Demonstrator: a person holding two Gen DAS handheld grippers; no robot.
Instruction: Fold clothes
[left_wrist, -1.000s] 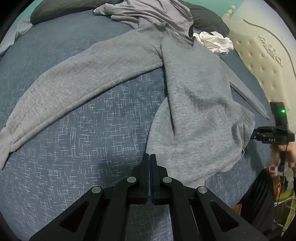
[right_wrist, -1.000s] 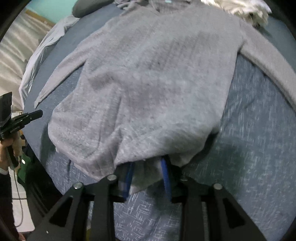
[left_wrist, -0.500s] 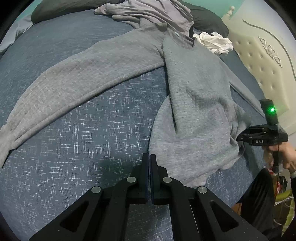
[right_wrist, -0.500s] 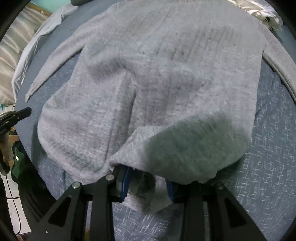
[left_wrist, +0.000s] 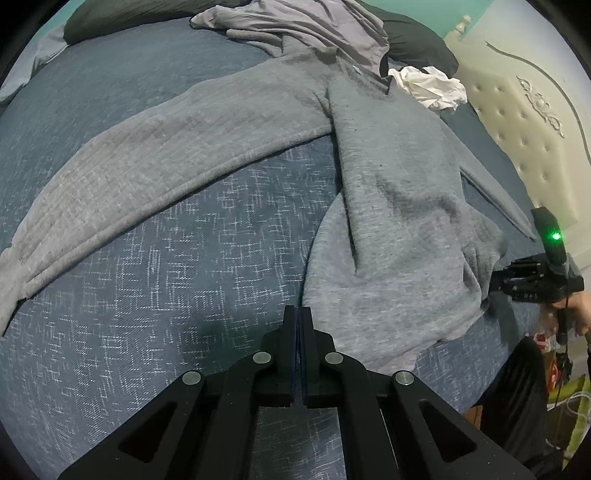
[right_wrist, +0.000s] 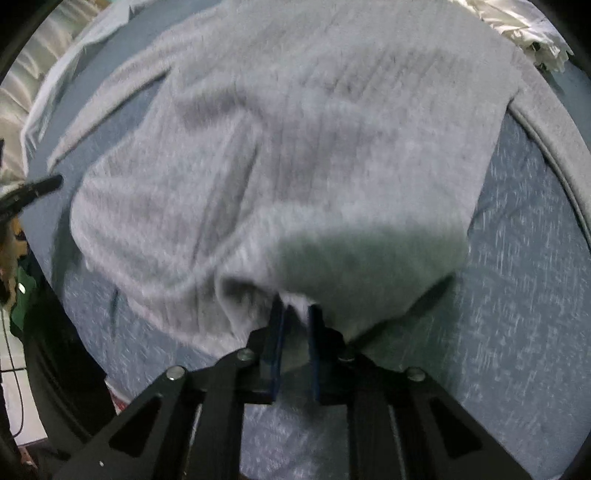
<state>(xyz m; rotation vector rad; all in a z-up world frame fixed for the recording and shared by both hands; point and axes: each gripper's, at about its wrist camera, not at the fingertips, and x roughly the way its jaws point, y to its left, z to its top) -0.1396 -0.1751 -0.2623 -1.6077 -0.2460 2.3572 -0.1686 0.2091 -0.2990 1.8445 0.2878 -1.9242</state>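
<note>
A grey sweater (left_wrist: 388, 229) lies on the blue bedspread (left_wrist: 184, 295), one sleeve (left_wrist: 147, 166) stretched out to the left. My left gripper (left_wrist: 299, 314) is shut with nothing in it, hovering over the bedspread just beside the sweater's lower edge. My right gripper (right_wrist: 295, 306) is shut on a bunched part of the sweater's (right_wrist: 295, 147) hem, and the lifted fabric drapes in a fold over its fingertips. In the left wrist view the right gripper (left_wrist: 491, 288) sits at the sweater's right side, a hand behind it.
A lilac garment (left_wrist: 306, 26), a dark pillow (left_wrist: 413, 44) and a crumpled white cloth (left_wrist: 432, 86) lie at the far end of the bed. A padded cream headboard (left_wrist: 517, 122) stands on the right. The bed's edge drops off behind my right gripper.
My right gripper has carried the gripped hem further over the sweater's body, so the folded flap is larger and the view closer. The left gripper has stayed put.
</note>
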